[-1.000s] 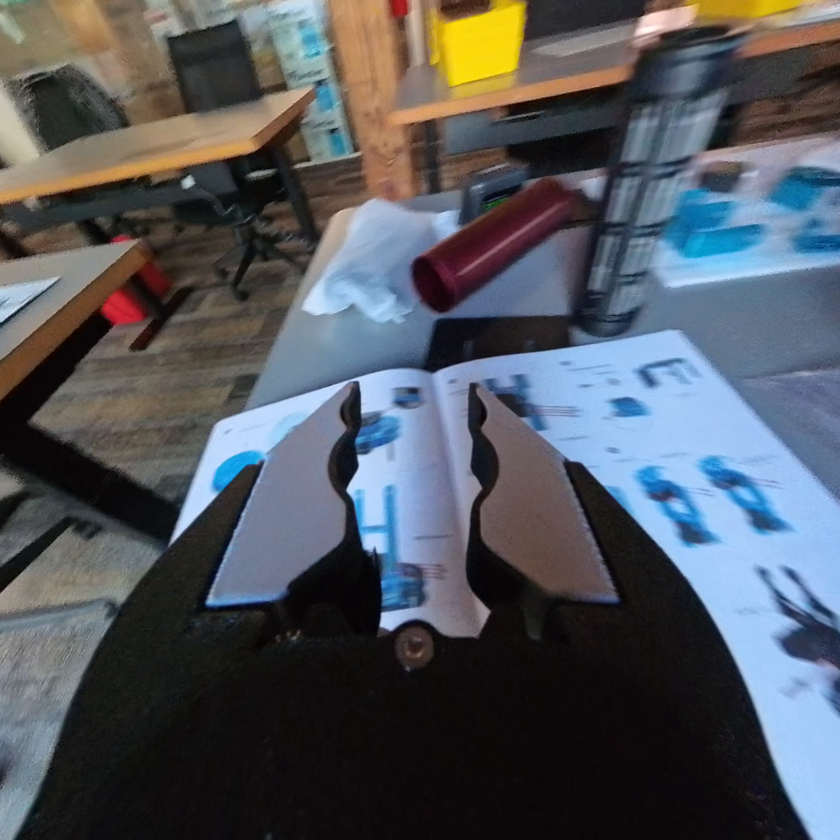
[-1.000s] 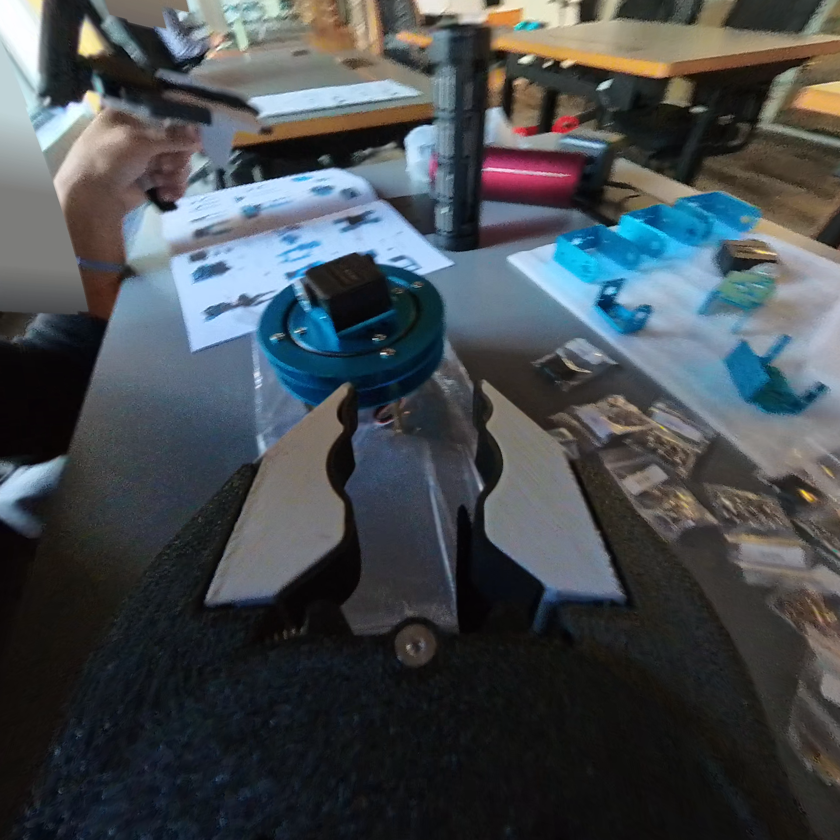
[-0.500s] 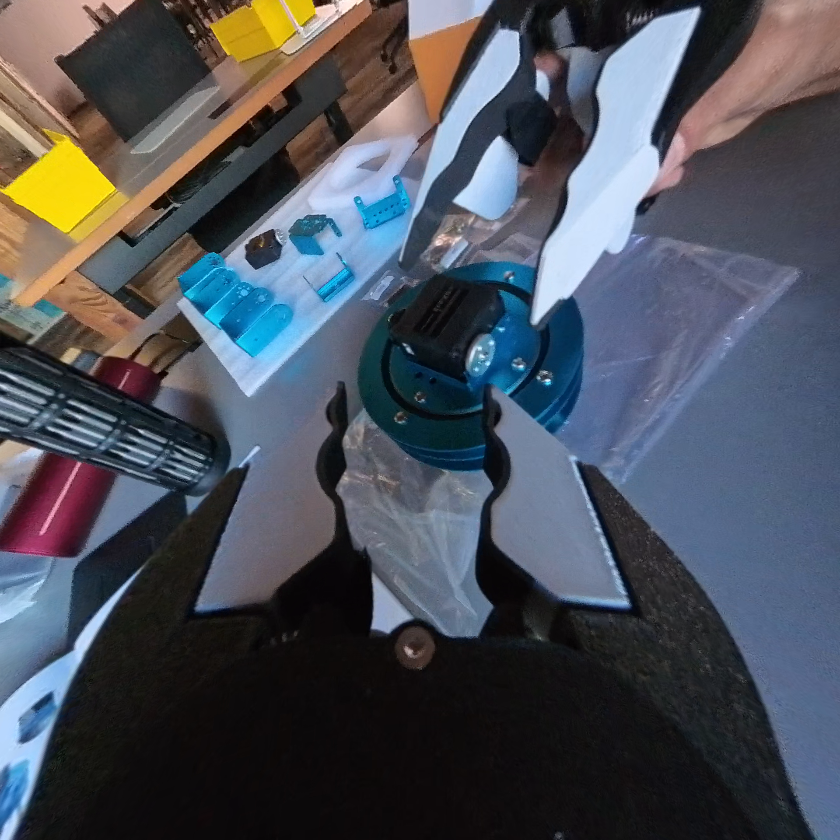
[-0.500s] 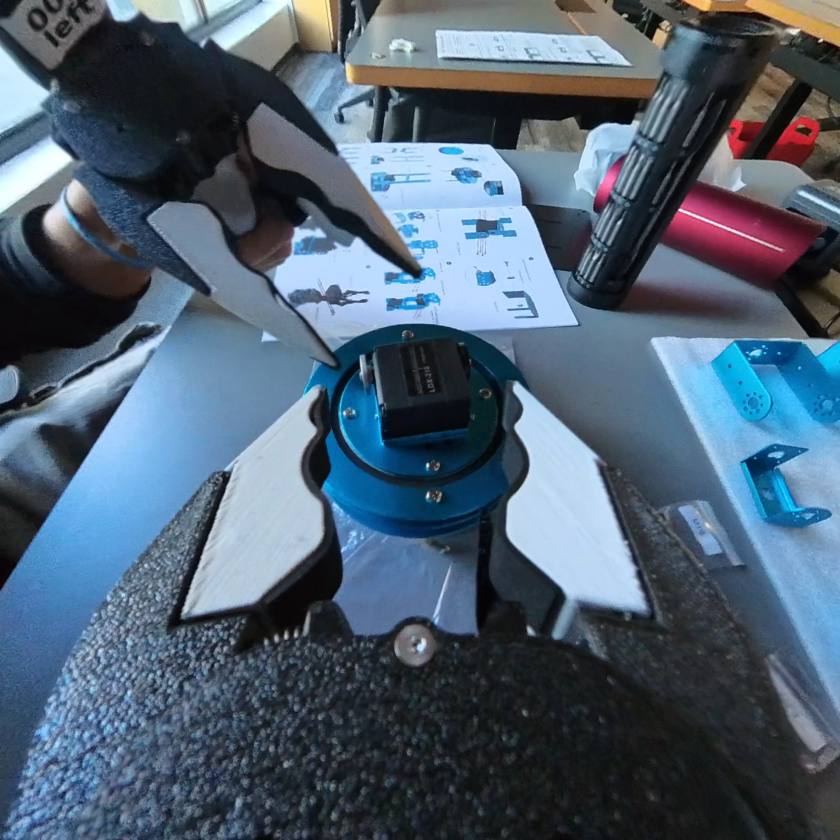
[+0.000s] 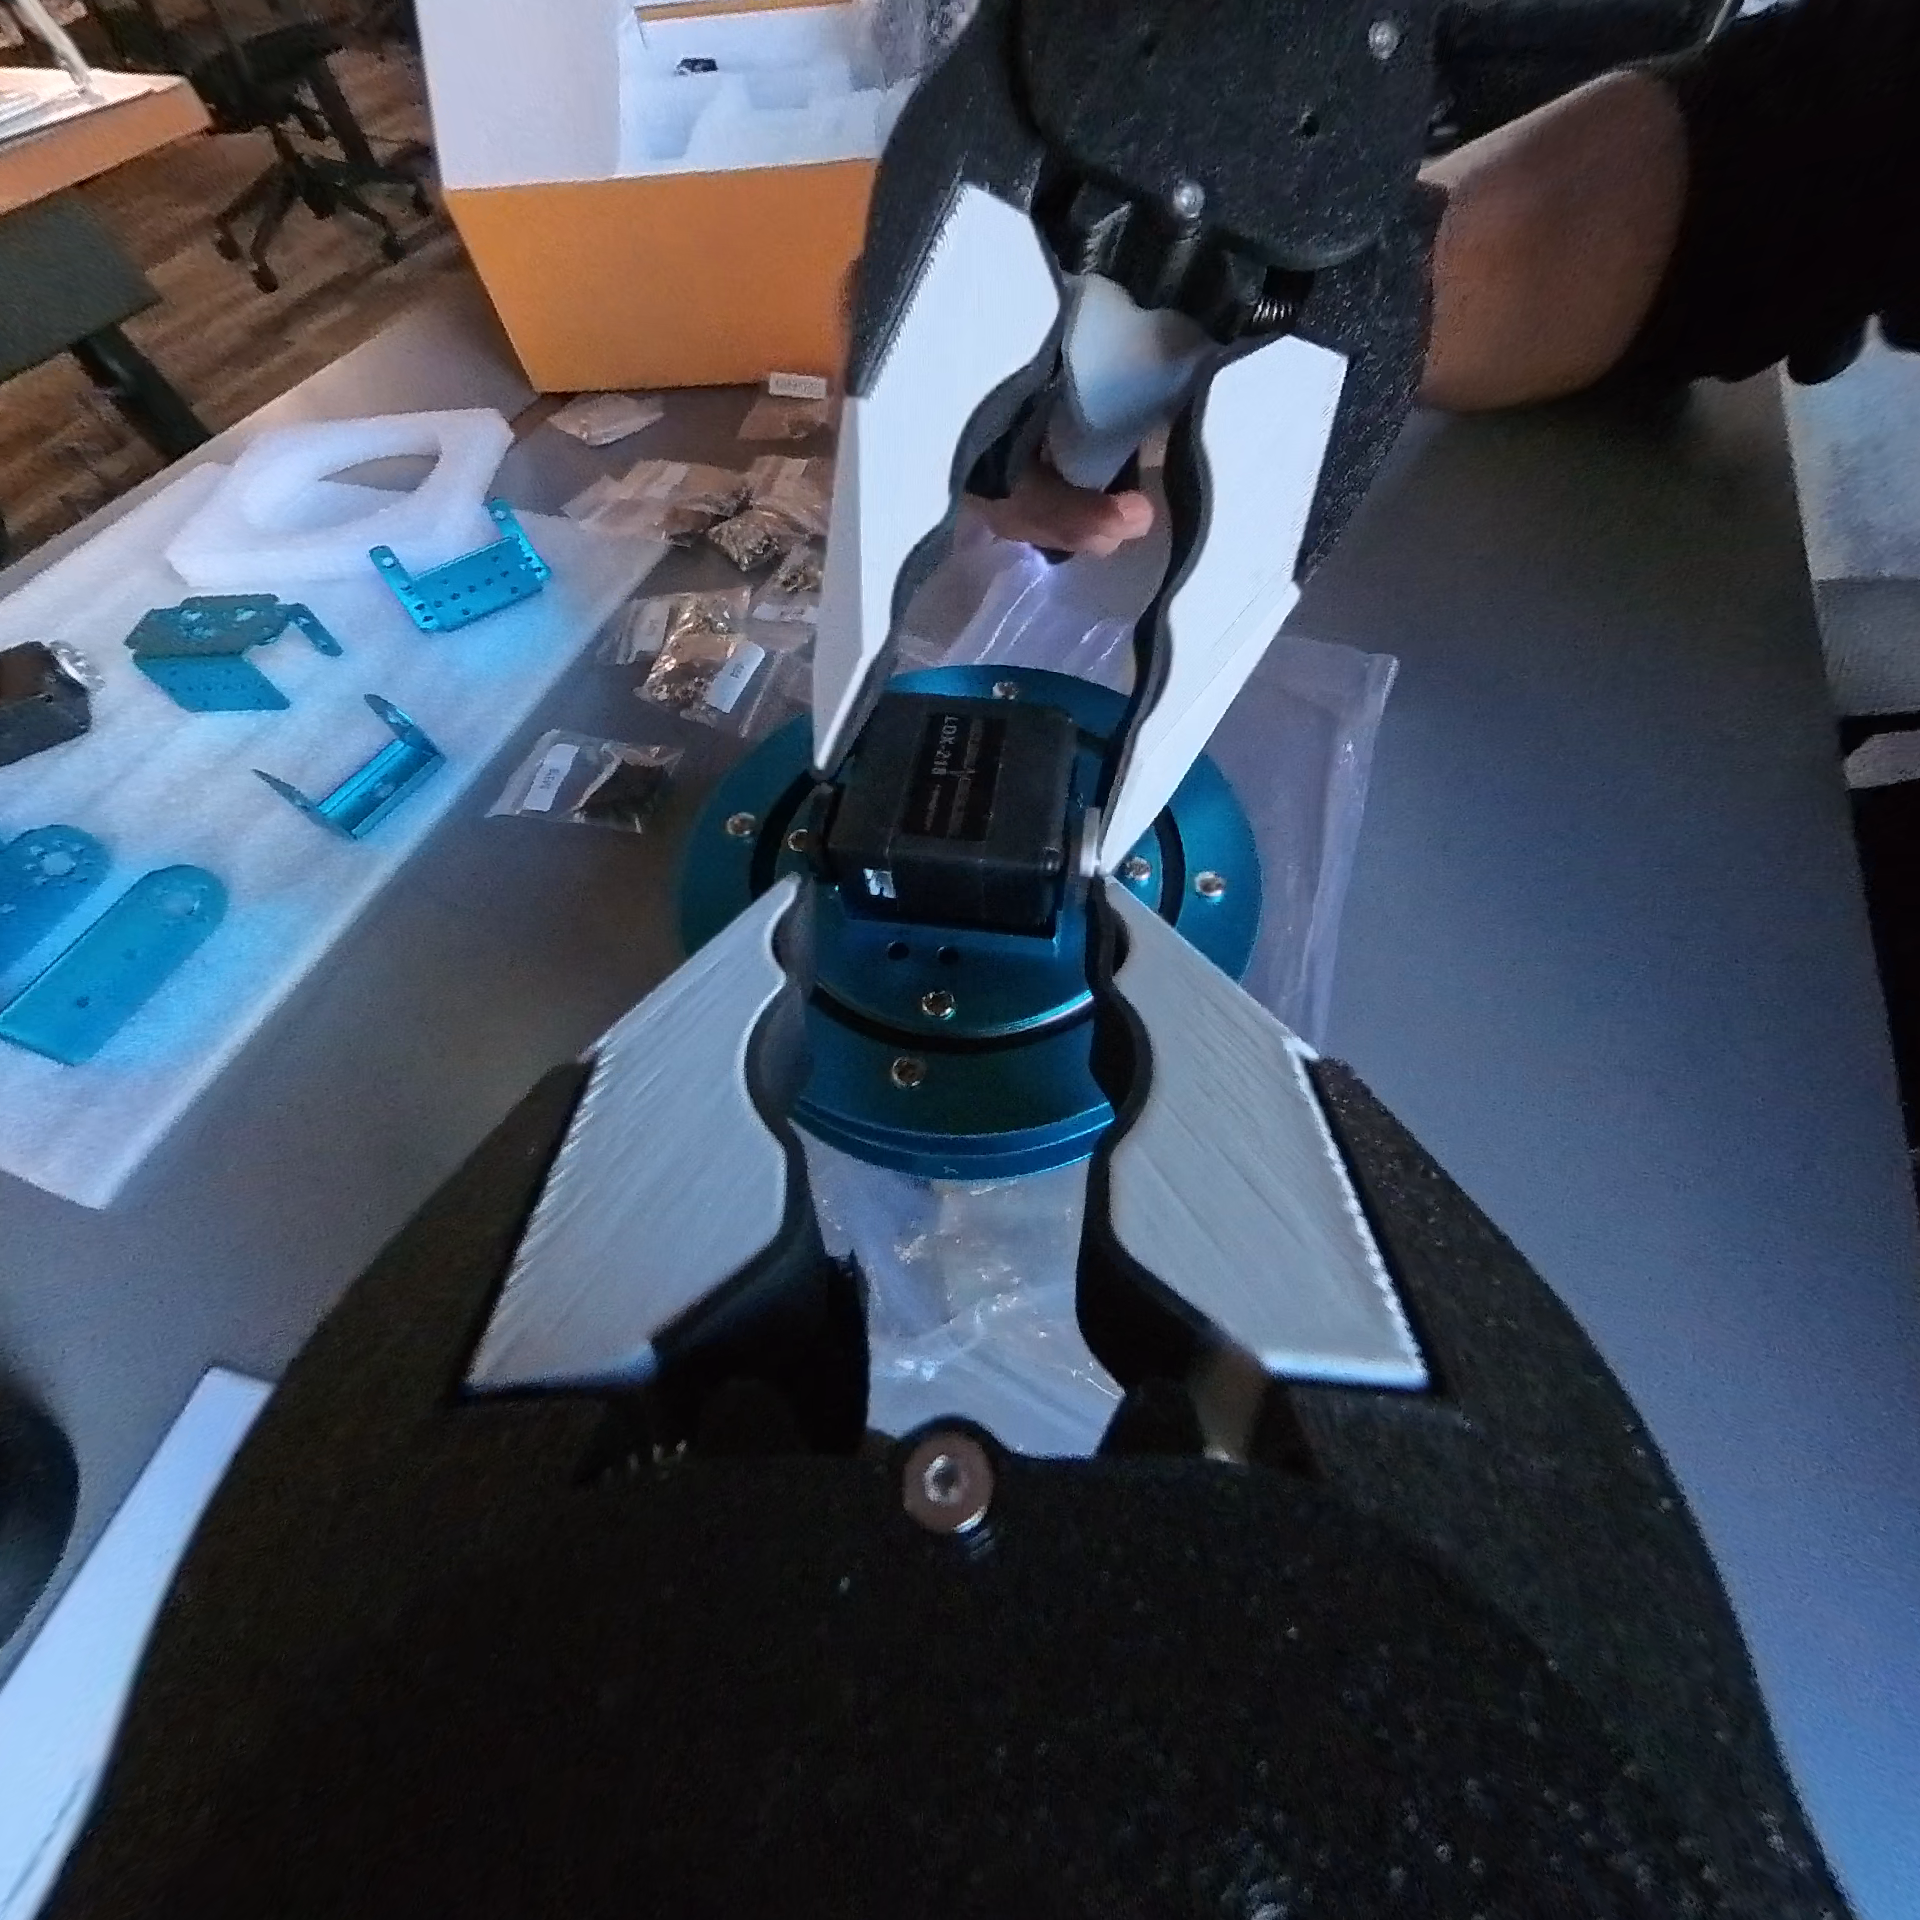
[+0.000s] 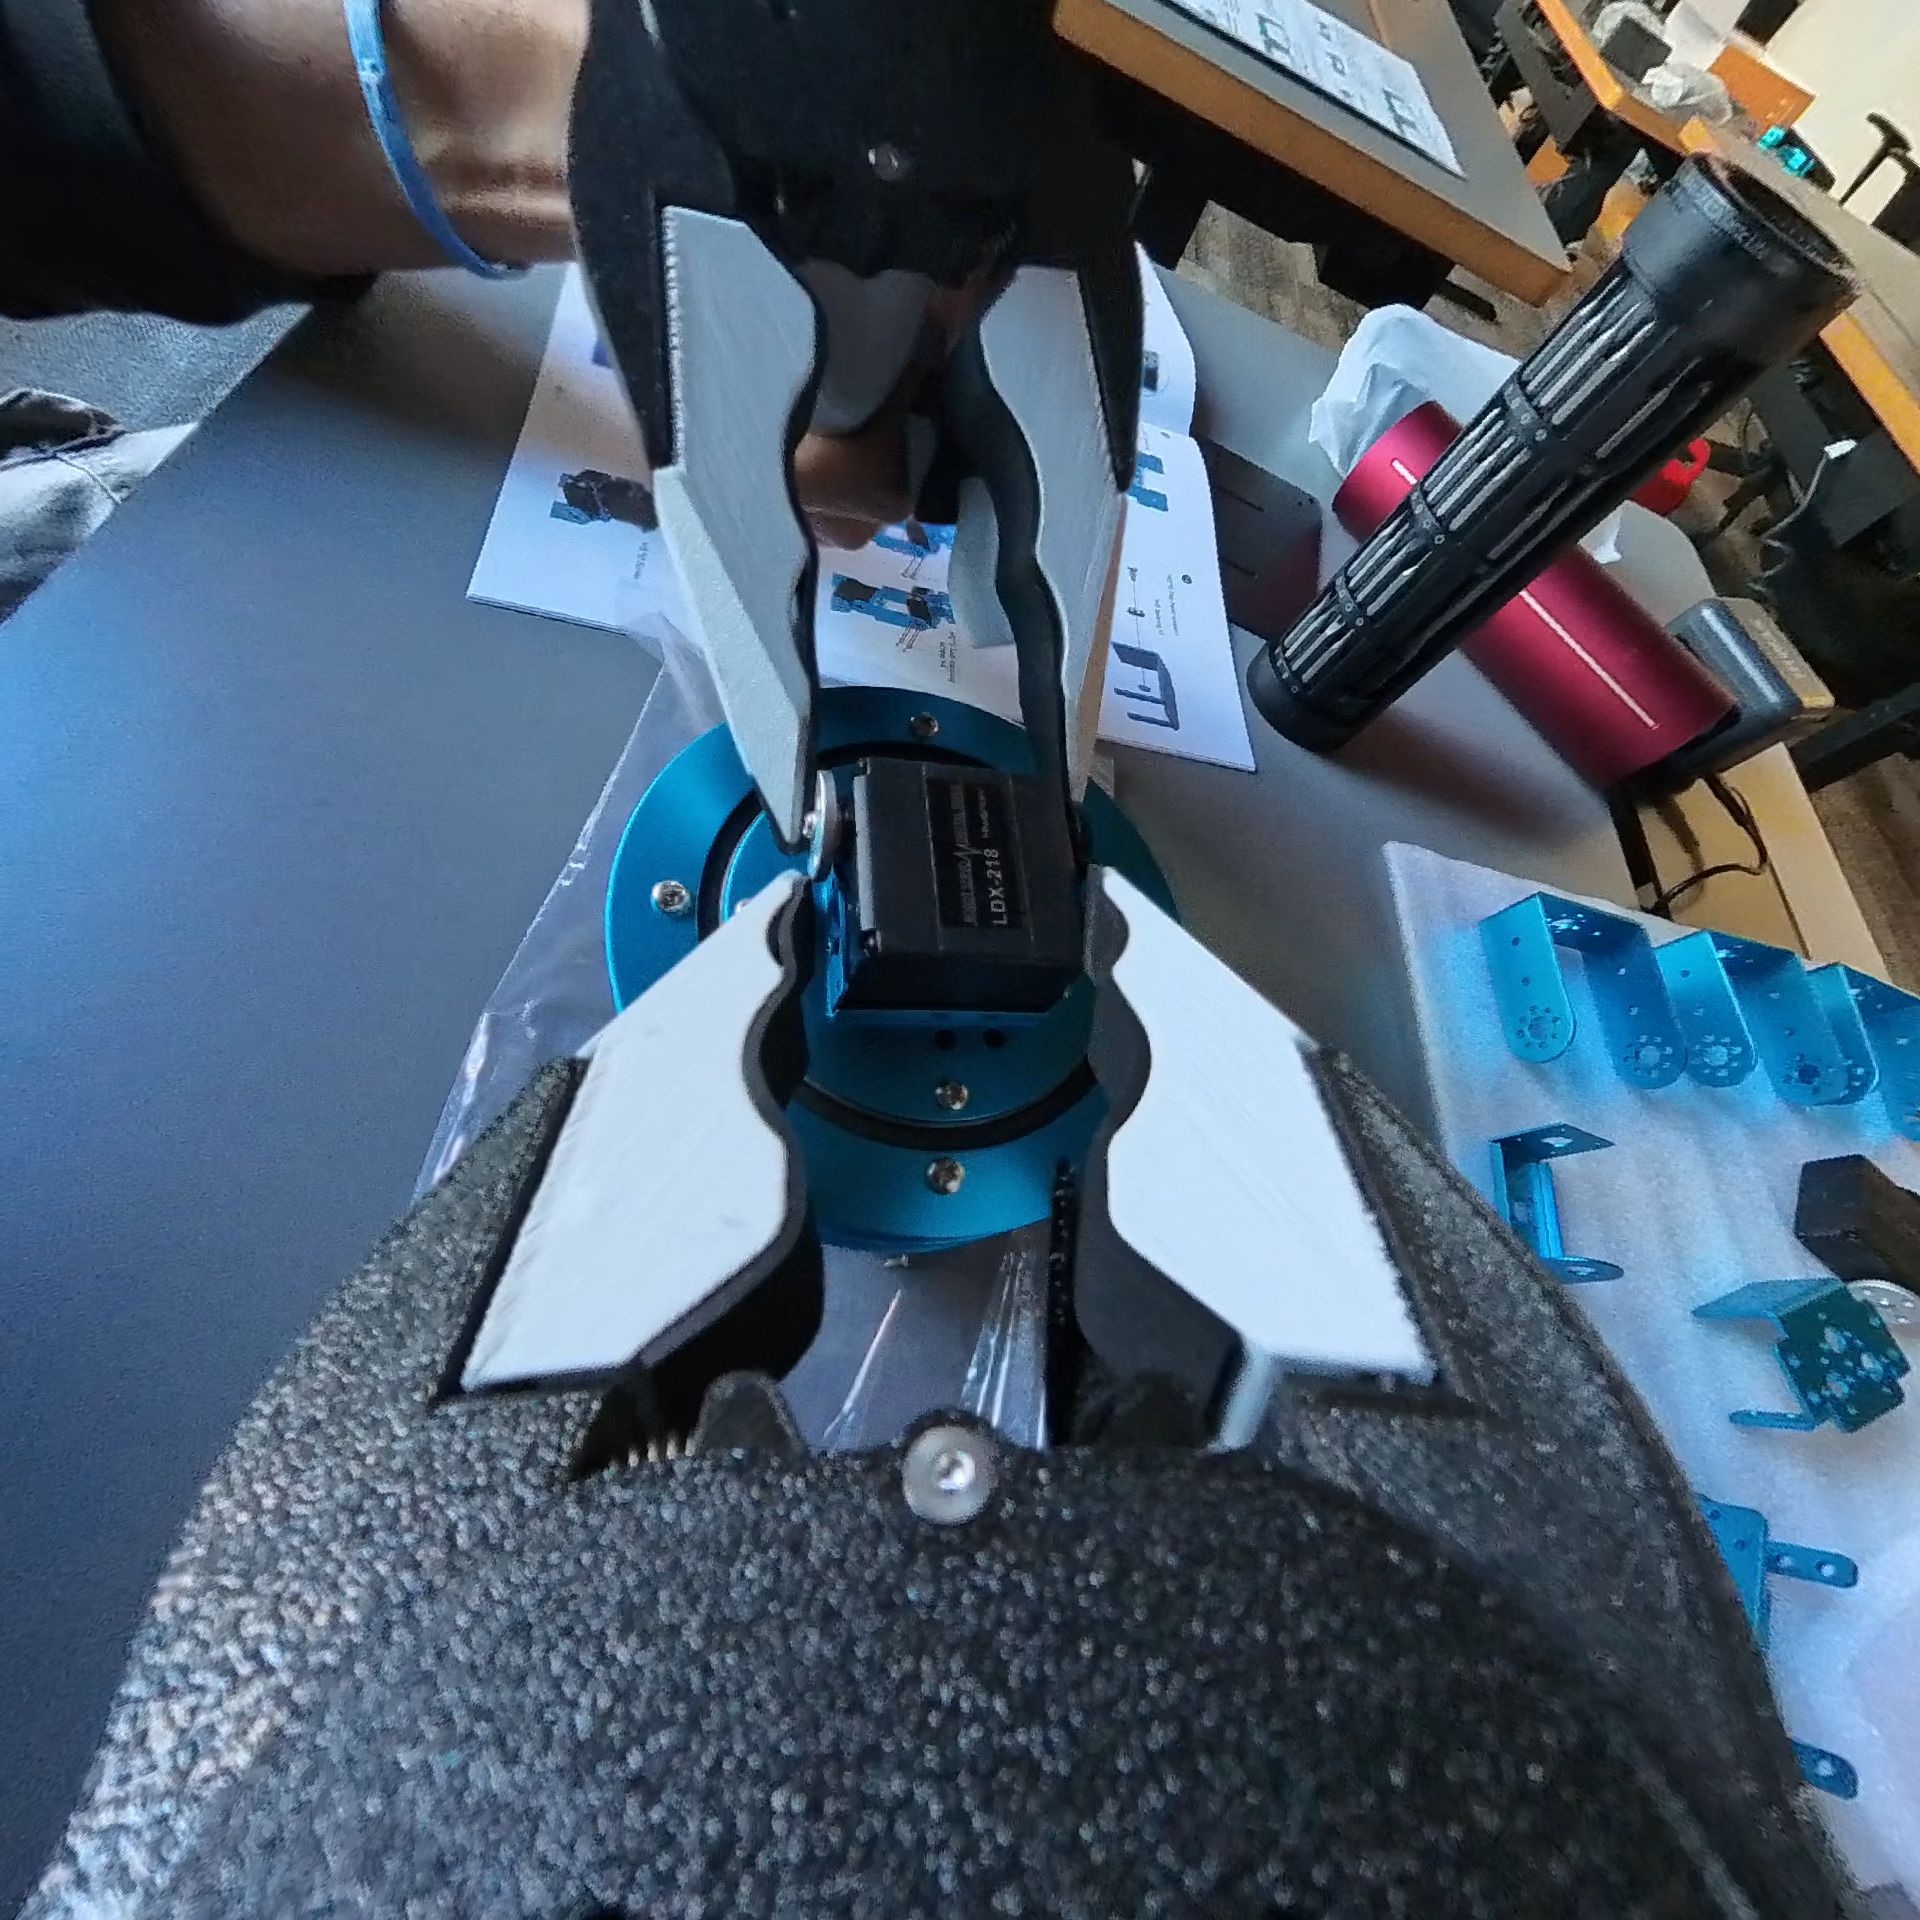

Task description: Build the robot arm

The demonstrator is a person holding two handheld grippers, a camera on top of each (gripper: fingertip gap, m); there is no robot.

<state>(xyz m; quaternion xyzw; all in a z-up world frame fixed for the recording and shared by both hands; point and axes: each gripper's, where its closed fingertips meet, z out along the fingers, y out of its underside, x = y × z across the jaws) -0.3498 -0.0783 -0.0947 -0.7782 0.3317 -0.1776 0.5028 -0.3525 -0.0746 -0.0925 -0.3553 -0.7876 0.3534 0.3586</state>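
Note:
A black servo (image 5: 956,821) sits in a blue bracket on top of a round blue base (image 5: 727,862), which rests on a clear plastic bag (image 5: 1320,779) on the grey table. My left gripper (image 5: 945,888) reaches it from one side. Its fingertips (image 5: 774,909) close on the servo's two ends. In the right wrist view the left gripper (image 6: 935,831) comes in from above, one tip on the servo's silver disc. My right gripper (image 6: 948,883) faces it from the opposite side, with its pads against the servo (image 6: 966,894) and bracket. The tips of the two grippers almost meet.
A white foam sheet (image 5: 208,831) with several blue metal brackets (image 5: 457,582) lies to one side. Small bags of screws (image 5: 592,790) and an orange and white box (image 5: 665,249) are behind it. An open booklet (image 6: 1174,623), a black slotted cylinder (image 6: 1538,468) and a red cylinder (image 6: 1558,623) lie beyond the base. Both grippers' tips are roughly 20 cm from the black slotted cylinder (image 6: 1538,468).
My left gripper swung from over the booklet to the blue base. Both grippers moved in from opposite sides, and their jaws narrowed onto the servo.

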